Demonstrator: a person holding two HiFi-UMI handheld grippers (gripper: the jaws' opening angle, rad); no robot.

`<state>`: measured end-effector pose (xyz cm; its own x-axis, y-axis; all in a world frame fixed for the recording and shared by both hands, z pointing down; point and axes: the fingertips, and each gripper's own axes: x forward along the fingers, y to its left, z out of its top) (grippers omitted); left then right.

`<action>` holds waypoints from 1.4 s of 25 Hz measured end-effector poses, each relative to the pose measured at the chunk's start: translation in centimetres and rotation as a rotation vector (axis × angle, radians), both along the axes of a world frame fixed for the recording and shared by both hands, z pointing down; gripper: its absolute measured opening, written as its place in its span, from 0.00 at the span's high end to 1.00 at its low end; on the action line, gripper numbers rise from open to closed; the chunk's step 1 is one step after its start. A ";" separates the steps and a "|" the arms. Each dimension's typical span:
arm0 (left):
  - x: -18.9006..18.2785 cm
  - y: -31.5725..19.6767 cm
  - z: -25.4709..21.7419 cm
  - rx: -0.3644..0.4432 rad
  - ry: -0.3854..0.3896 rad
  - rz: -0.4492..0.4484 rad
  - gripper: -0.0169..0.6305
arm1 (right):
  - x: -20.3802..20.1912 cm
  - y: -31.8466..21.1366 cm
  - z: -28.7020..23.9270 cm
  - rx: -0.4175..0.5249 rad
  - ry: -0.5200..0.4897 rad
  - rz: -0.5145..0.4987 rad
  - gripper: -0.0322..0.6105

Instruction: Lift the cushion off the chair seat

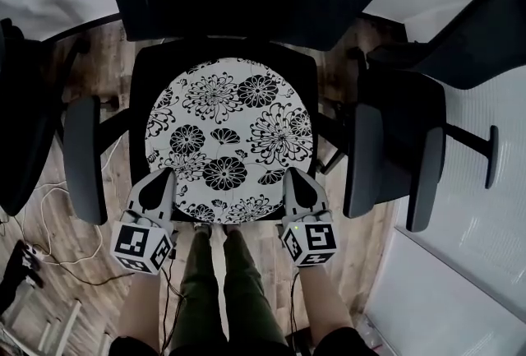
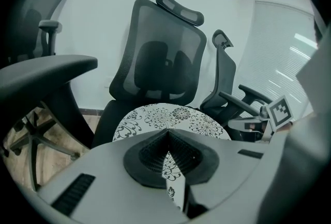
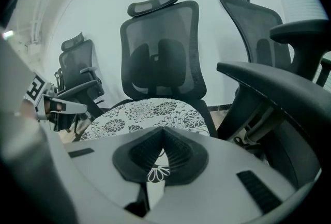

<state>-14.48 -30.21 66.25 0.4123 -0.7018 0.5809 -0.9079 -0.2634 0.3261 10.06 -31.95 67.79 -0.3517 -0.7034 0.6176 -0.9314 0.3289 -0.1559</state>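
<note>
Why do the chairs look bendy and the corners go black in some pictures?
Left gripper view: its wide lens bows the chair back and leaves black corners. Right gripper view: the same curving and dark rim. Head view: no black corners, the flowered cushion is sharp, but things near the edges lean outward.

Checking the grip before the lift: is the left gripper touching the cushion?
Touching. The left gripper view shows the left gripper closed on the cushion at its near edge, with patterned fabric pinched between its jaws.
</note>
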 end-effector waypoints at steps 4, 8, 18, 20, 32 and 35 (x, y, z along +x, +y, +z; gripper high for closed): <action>-0.1 0.1 1.0 -0.010 -0.008 0.000 0.96 | 0.1 0.3 1.1 -0.011 0.005 0.001 0.92; -0.2 0.2 1.8 -0.019 -0.012 0.003 0.96 | 0.3 0.4 2.0 -0.022 0.010 0.000 0.92; -0.6 0.2 3.3 -0.062 -0.016 -0.013 0.95 | 1.7 0.3 4.1 -0.076 0.065 0.031 0.92; -0.6 0.1 3.6 -0.069 -0.014 -0.011 0.95 | 1.9 0.4 4.4 -0.083 0.067 0.038 0.92; -2.0 -0.1 4.6 -0.110 -0.049 -0.091 0.70 | 3.3 -0.2 4.4 -0.031 0.102 0.106 0.57; -3.1 0.0 5.5 -0.155 -0.071 -0.144 0.47 | 4.2 -0.1 4.9 -0.051 0.136 0.130 0.52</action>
<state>-17.57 -30.23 71.77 0.2684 -0.6509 0.7101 -0.9546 -0.0811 0.2865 14.21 -32.02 72.67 -0.1711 -0.7041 0.6892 -0.9791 0.1996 -0.0392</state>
